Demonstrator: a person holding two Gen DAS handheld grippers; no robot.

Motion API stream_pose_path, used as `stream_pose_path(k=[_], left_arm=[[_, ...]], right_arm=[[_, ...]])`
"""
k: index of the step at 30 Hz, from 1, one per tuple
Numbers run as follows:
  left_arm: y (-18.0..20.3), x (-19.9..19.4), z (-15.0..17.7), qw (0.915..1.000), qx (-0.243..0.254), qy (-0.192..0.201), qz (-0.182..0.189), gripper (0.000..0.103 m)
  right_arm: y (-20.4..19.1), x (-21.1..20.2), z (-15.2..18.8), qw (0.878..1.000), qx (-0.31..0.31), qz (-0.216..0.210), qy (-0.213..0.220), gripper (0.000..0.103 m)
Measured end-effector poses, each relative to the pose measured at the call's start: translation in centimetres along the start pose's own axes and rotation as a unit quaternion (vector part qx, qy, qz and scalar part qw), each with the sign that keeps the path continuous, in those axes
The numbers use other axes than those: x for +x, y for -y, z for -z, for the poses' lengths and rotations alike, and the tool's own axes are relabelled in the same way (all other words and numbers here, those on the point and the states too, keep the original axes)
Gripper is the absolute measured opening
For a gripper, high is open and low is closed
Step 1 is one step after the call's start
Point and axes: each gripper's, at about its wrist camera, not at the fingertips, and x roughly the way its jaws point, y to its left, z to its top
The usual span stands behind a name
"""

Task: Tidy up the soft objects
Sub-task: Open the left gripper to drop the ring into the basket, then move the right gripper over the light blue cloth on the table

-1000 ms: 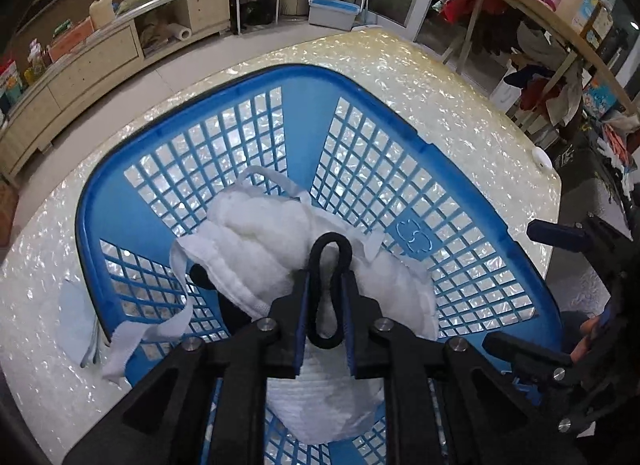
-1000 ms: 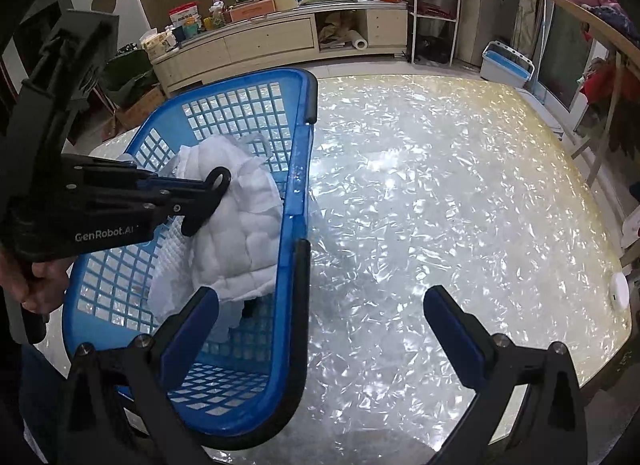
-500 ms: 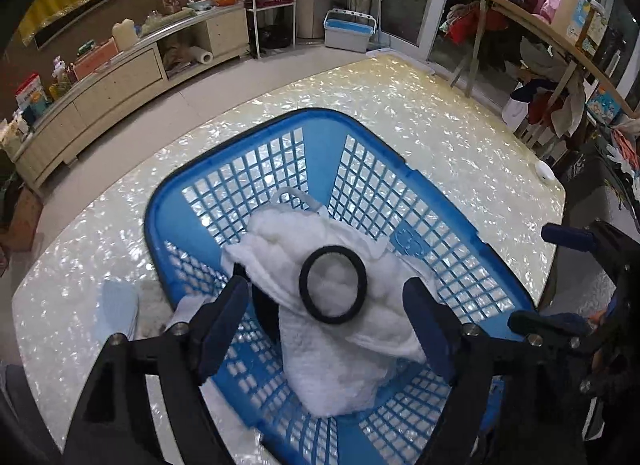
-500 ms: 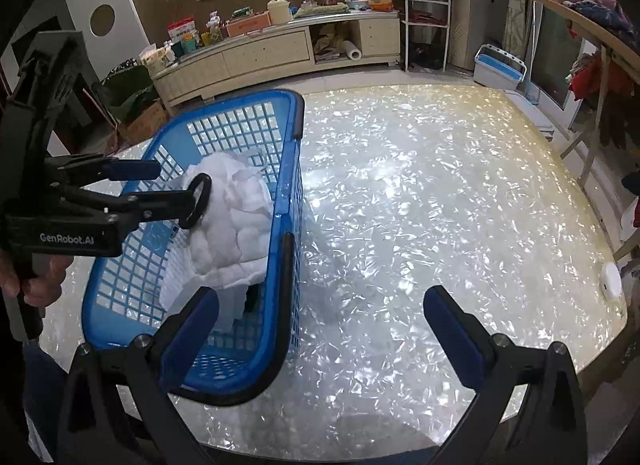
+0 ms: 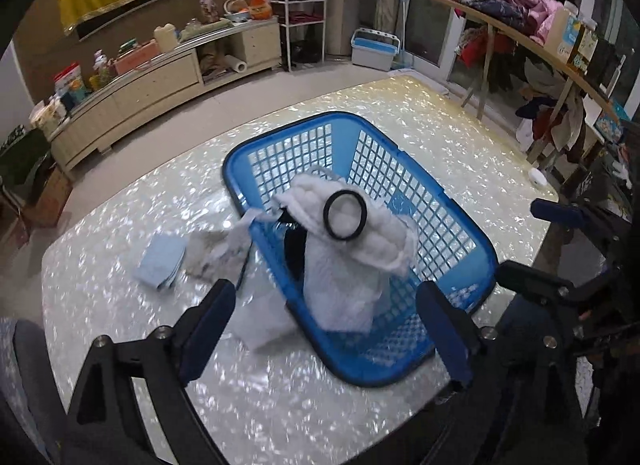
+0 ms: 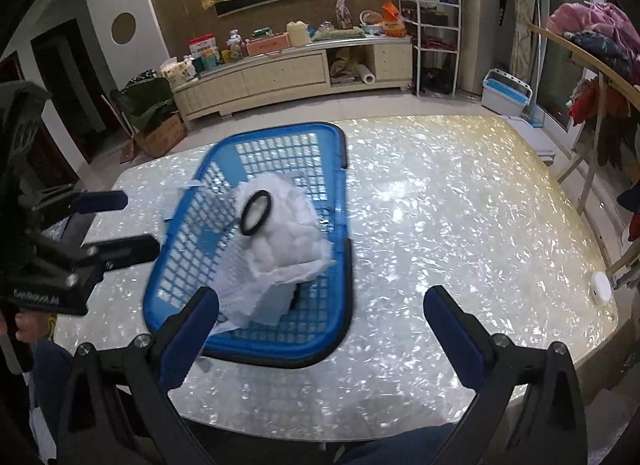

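A blue plastic basket (image 5: 320, 117) (image 6: 280, 129) stands on the pearly white table (image 5: 280, 405) (image 6: 460, 205). A fluffy white cloth (image 5: 344, 277) (image 6: 288, 241) is heaped inside it, and a black ring (image 5: 325, 217) (image 6: 243, 219) lies on top of the cloth. My left gripper (image 5: 324, 305) (image 6: 120, 225) hangs above and short of the basket. Its jaws are opening, with nothing between the pads. My right gripper (image 6: 322, 301) (image 5: 532, 243) is open and empty over the basket's near right side. A folded light-blue cloth (image 5: 160, 265) and a white cloth (image 5: 212, 253) lie left of the basket.
Another white cloth (image 5: 264, 321) lies against the basket's near left side. A small white round object (image 6: 600, 289) (image 5: 536, 177) sits at the table's right edge. A clothes-laden rack (image 5: 520, 37) stands right of the table, a low cabinet (image 6: 280, 73) behind. A hand (image 6: 20, 325) holds the left gripper.
My left gripper was shut on the black ring, then opened and let it go. It has drawn up and back, leaving the ring on the white cloth. The right gripper rose slightly.
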Motion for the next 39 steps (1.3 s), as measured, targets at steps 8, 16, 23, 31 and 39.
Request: stream_pose_path(k=[8, 16, 23, 31, 39], left_arm=[[-2.3, -4.0, 3.4, 0.9990, -0.031, 0.033, -0.006, 0.103], [-5.8, -6.6, 6.4, 0.9966, -0.065, 0.046, -0.022, 0.103], [-8.8, -8.1, 8.8, 0.9941, -0.087, 0.050, -0.040, 0.103], [-12.5, -8.6, 11.8, 0.9906, -0.115, 0.041, -0.061, 0.103], [-16.3, -7.5, 14.0, 0.9864, -0.143, 0.024, -0.077, 0.103]], right_arm=[[-3.3, -0.6, -0.1, 1.000, -0.019, -0.015, 0.011, 0.103], [-6.7, 0.1, -0.4, 0.998, -0.052, -0.028, 0.008, 0.103], [-10.5, 1.9, -0.9, 0.994, -0.096, -0.043, -0.007, 0.103], [-15.1, 4.9, -0.9, 0.986, -0.147, -0.064, -0.037, 0.103], [-18.9, 7.7, -1.3, 0.975, -0.204, -0.068, -0.061, 0.103]])
